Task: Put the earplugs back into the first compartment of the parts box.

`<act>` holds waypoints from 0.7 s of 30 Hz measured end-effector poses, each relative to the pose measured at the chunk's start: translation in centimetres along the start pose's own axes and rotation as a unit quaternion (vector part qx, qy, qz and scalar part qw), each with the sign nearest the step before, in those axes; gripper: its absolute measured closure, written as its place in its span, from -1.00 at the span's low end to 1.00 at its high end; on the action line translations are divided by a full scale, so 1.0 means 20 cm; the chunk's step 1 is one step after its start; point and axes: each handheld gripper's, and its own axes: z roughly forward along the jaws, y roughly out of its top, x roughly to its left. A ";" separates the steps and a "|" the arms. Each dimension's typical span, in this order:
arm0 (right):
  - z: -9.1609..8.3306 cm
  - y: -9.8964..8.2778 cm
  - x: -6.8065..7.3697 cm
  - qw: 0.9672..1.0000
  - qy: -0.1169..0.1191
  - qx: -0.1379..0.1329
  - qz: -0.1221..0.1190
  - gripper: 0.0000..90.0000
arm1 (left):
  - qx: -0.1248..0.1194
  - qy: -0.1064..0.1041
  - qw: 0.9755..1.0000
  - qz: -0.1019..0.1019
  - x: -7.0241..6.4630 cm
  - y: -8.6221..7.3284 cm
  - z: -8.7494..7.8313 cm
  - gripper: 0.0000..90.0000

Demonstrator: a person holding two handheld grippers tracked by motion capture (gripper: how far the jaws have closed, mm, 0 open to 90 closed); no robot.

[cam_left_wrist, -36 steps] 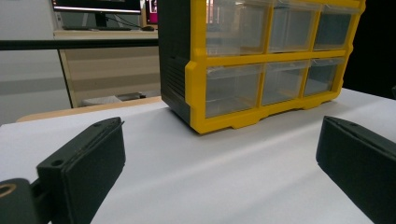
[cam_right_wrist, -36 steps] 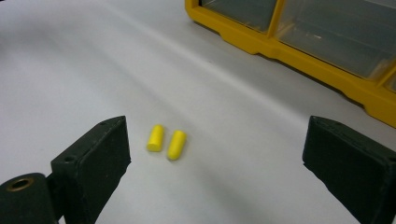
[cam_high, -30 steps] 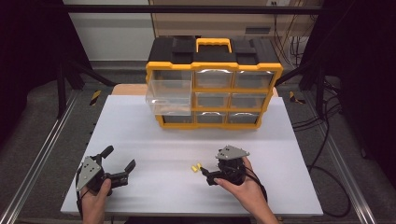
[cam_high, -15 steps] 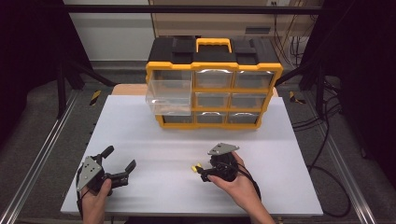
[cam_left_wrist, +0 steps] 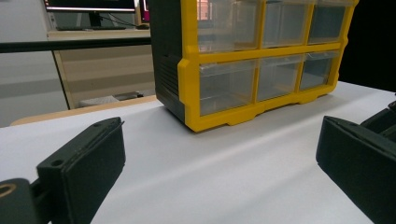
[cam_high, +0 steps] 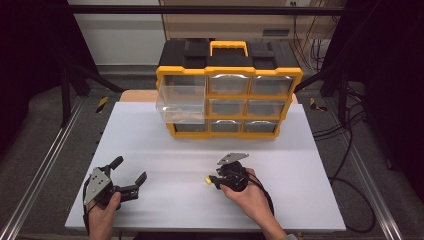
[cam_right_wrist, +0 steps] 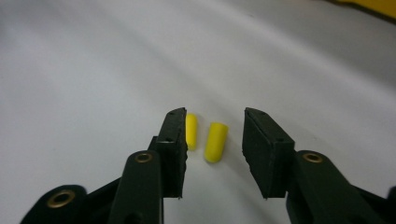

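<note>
**Right tool straddles two yellow pegs near the counter's front edge**

Toward the front-left corner of the white counter [cam_high: 150,125], the left tool [cam_high: 131,181] rests in the person's hand, released, its jaws spread wide and nothing between them; in the left gripper view it faces the yellow-and-black drawer cabinet [cam_left_wrist: 261,60] standing at the far edge, with one clear drawer [cam_high: 181,104] pulled out on its left column. Right of centre, near the front edge, the right tool [cam_right_wrist: 212,140] is lowered over two small yellow pegs [cam_right_wrist: 215,141]. Its jaws are parted and grip nothing yet. The pegs lie side by side between them, long axes running along the jaws, one touching the left jaw. The right hand is much nearer; closing would likely catch both pegs.
</note>
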 end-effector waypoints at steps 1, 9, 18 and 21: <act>0.01 0.00 0.00 1.000 -0.001 0.001 -0.002 0.44 | 0.000 0.000 1.000 0.000 0.00 0.00 0.00 -0.98; 0.06 -0.01 -0.01 1.000 0.004 0.015 0.003 0.63 | 0.001 -0.002 1.000 0.002 0.00 0.00 0.00 -0.98; 0.09 -0.01 -0.01 1.000 -0.001 0.024 0.003 0.74 | 0.003 -0.004 1.000 0.004 -0.01 0.00 0.01 -0.98; 0.09 -0.02 -0.01 1.000 -0.006 0.025 0.011 0.77 | 0.004 -0.005 1.000 0.004 -0.01 0.00 0.01 -0.98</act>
